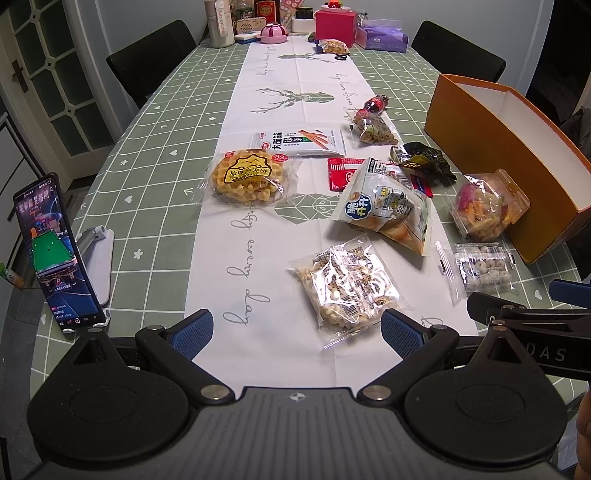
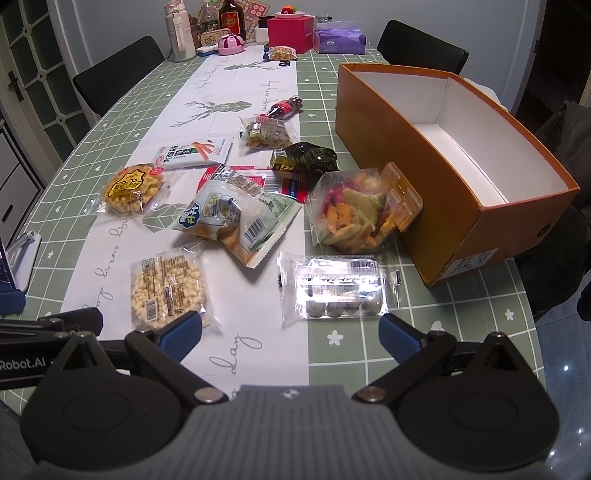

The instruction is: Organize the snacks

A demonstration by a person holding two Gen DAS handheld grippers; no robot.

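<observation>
Several snack packs lie on the table beside an open, empty orange box (image 2: 424,155), also in the left wrist view (image 1: 491,147). My left gripper (image 1: 297,330) is open and empty, just short of a clear bag of puffed cereal (image 1: 347,284). My right gripper (image 2: 290,332) is open and empty, just short of a clear tray pack of round sweets (image 2: 338,288). Farther off lie a waffle pack (image 1: 245,177), a white bread bag (image 2: 236,218), a tub of vegetable chips (image 2: 358,210), a dark wrapper (image 2: 304,157) and a small cola bottle (image 2: 284,107).
A phone on a white stand (image 1: 55,254) stands at the table's left edge. Bottles, a pink box (image 2: 290,31) and a tissue box (image 2: 340,38) crowd the far end. Black chairs (image 1: 155,59) stand around the table. Each gripper shows at the edge of the other's view.
</observation>
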